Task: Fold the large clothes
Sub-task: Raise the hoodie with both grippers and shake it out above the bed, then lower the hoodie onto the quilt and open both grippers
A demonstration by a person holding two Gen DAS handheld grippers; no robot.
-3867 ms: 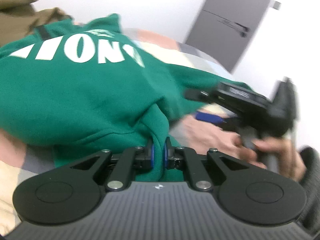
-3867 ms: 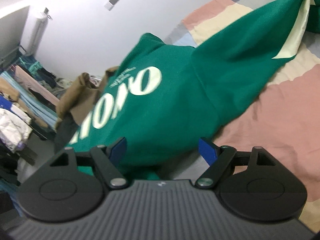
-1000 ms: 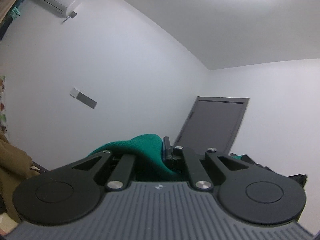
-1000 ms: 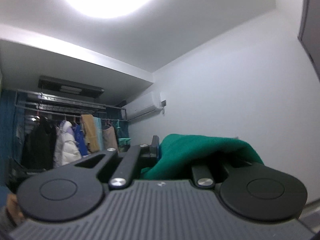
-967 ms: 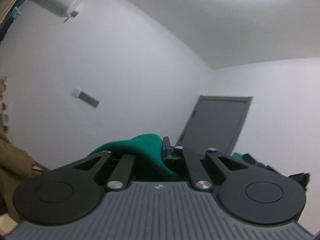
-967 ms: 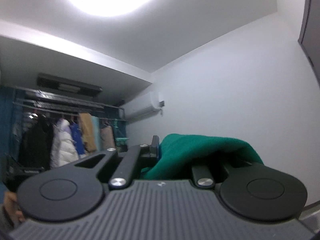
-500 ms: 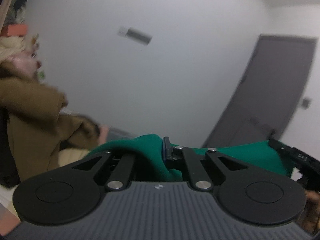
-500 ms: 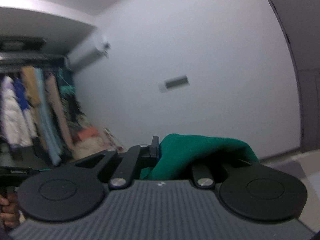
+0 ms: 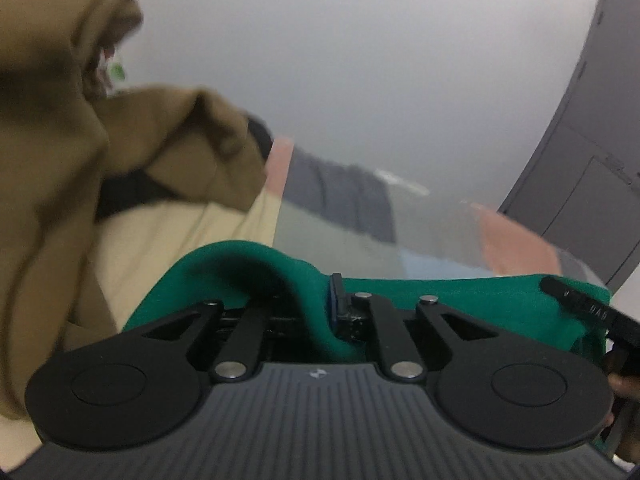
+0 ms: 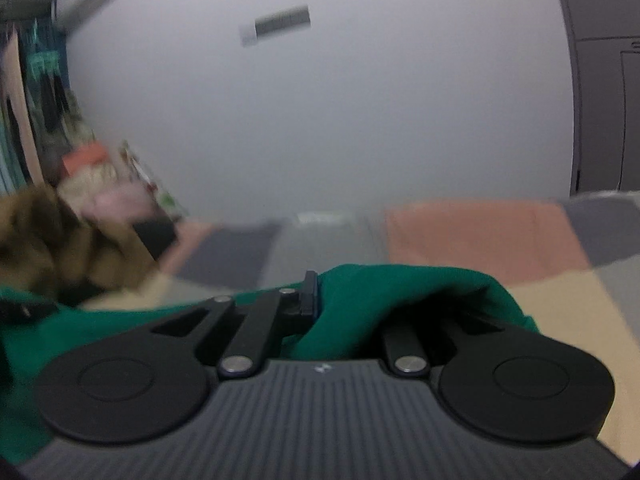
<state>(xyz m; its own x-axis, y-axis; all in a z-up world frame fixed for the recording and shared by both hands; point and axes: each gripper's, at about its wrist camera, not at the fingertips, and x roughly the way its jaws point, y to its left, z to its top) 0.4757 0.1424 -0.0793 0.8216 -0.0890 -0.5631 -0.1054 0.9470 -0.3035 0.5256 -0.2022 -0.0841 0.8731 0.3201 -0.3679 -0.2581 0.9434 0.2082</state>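
Nearest, the left claw (image 9: 320,312) pinched a bunched edge of the green sweatshirt (image 9: 460,300), its jaws having just eased apart slightly around the cloth. The right claw (image 10: 324,300) clamped the other end. Both had swung down from facing wall and ceiling; beyond lay the patchwork bed (image 10: 472,236) and a brown garment (image 9: 60,140), so the sweatshirt was probably about to be spread flat.
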